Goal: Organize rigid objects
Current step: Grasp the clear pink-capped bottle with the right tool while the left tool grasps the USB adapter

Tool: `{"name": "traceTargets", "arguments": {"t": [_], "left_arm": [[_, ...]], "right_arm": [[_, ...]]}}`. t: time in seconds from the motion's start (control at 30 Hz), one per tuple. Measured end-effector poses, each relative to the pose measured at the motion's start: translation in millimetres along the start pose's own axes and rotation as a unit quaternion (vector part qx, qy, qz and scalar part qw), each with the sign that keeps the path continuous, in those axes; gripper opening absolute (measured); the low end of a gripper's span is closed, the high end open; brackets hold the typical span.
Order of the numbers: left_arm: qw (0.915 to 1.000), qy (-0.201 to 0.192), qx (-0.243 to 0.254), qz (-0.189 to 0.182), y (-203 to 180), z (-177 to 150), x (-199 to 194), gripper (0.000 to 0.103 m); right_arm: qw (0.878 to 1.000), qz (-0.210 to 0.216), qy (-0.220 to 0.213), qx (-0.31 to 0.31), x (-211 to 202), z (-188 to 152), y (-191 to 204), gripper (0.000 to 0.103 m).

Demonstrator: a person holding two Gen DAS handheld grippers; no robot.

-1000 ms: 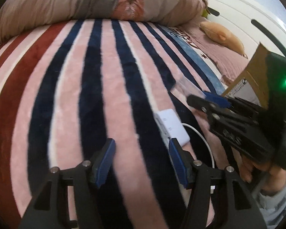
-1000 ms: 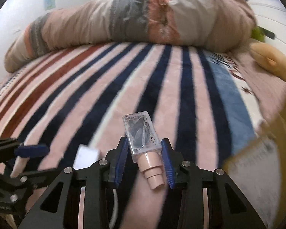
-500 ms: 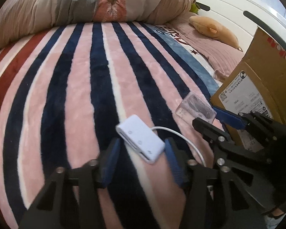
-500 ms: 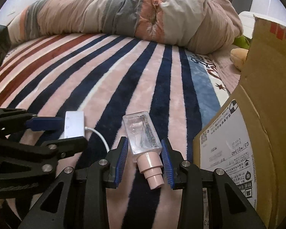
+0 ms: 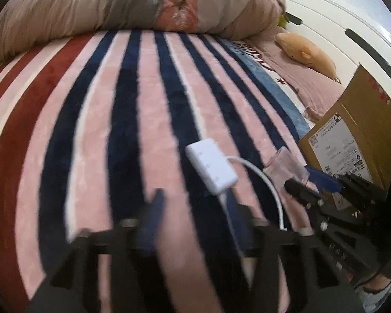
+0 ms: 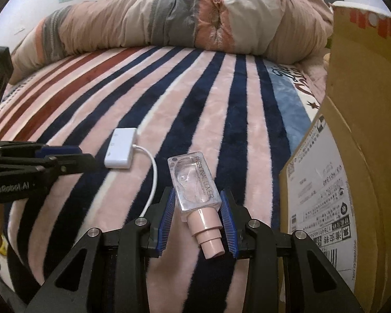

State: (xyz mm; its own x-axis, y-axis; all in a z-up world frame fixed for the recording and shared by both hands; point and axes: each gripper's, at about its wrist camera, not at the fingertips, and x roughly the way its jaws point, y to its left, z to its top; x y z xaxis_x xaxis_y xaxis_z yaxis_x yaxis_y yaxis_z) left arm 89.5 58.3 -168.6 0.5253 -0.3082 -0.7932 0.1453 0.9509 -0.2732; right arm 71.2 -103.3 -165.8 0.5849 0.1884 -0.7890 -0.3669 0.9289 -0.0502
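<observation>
A clear flat bottle (image 6: 194, 180) with a pink cap sits tilted between the blue pads of my right gripper (image 6: 198, 208), which is shut on it just above the striped blanket. The left wrist view shows the same bottle (image 5: 282, 164) at the tips of the right gripper (image 5: 299, 178). A white adapter (image 5: 211, 167) with a white cable (image 5: 268, 185) lies on the blanket just ahead of my left gripper (image 5: 195, 206). That gripper is blurred, its jaws are opening, and nothing is between them. From the right wrist, the adapter (image 6: 121, 147) lies just past the left gripper (image 6: 83, 156).
An open cardboard box (image 6: 352, 156) with a shipping label stands at the right, close to the right gripper, and also shows as the box (image 5: 352, 135) in the left wrist view. A rolled quilt (image 6: 182, 23) lies across the far side. A plush toy (image 5: 307, 49) rests near the white headboard.
Half a second ago the left fingers were closed in around the white adapter; now they have spread and drawn back, leaving it on the blanket. The right gripper carried the bottle toward the box.
</observation>
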Motion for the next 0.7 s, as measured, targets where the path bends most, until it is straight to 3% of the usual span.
{"name": "traceTargets", "arguments": {"t": [0.17, 0.23, 0.27, 0.33, 0.6, 0.7], "left_arm": [[0.9996, 0.009, -0.001, 0.025, -21.6, 13.9, 25.2, 0.059], [0.9991, 0.004, -0.009, 0.041, -24.0, 17.2, 29.6, 0.044], [0.9985, 0.004, -0.003, 0.055, -25.1, 17.6, 31.0, 0.032], [0.9979, 0.006, 0.009, 0.064, -24.8, 16.0, 29.2, 0.026], [0.9984, 0.036, 0.021, 0.037, 0.6, -7.2, -6.7, 0.026], [0.9984, 0.034, 0.019, 0.042, 2.2, -13.4, -4.9, 0.026]], "right_arm": [[1.000, -0.004, -0.002, -0.008, 0.3, -2.8, 1.7, 0.031], [1.000, -0.004, -0.003, -0.005, 0.4, -3.8, 1.3, 0.031], [1.000, -0.005, -0.002, -0.005, 0.0, -4.9, 1.8, 0.031], [1.000, -0.002, -0.002, -0.004, -1.2, -5.7, 1.8, 0.031], [0.998, 0.063, 0.004, 0.004, -10.6, -6.0, 5.3, 0.028], [0.998, 0.058, 0.004, -0.003, -6.5, -5.3, 9.7, 0.028]]}}
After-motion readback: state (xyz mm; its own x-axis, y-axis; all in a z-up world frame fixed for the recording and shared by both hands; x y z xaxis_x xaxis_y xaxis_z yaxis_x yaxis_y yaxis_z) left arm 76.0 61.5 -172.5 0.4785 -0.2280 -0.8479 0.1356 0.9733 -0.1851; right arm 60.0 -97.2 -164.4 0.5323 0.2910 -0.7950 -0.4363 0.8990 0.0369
